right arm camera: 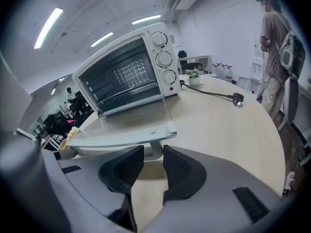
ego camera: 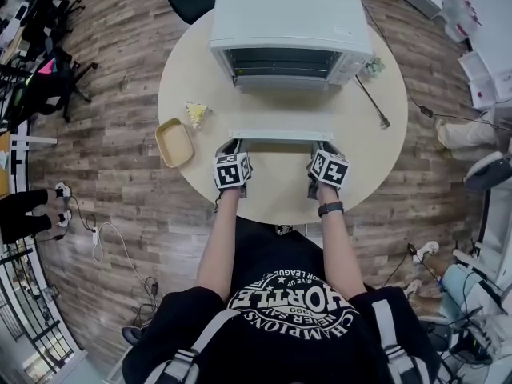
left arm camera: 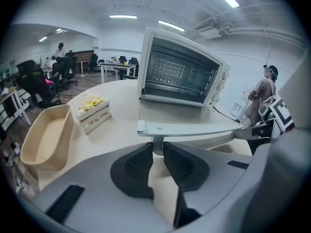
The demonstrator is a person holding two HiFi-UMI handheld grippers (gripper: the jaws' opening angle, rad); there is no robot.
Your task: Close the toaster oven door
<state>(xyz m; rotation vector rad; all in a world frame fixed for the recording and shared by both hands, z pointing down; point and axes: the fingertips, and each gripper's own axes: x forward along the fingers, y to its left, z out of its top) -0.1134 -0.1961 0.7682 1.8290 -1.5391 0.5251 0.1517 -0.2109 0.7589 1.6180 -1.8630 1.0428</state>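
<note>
Reaching across a round table [ego camera: 182,70], a person sets two hand-held grippers to the dropped door [ego camera: 282,106] of a toaster oven [ego camera: 288,22] standing at the far edge. The glass door lies flat, hinged at the oven's front and pointing toward the near edge. Its handle [ego camera: 282,135] runs left to right straight ahead of both tools, its long axis crossing their line of reach. The left gripper [ego camera: 232,147] is clamped on the handle's left post [left arm camera: 156,144], pads pressing from either side. The right gripper [ego camera: 324,150] straddles the right post [right arm camera: 154,149] with its jaws slightly apart and a sliver of gap showing. Each tool sits at its own end, neither nearer, so closing likely calls for an even lift, swinging the handle up and away toward the oven.
</note>
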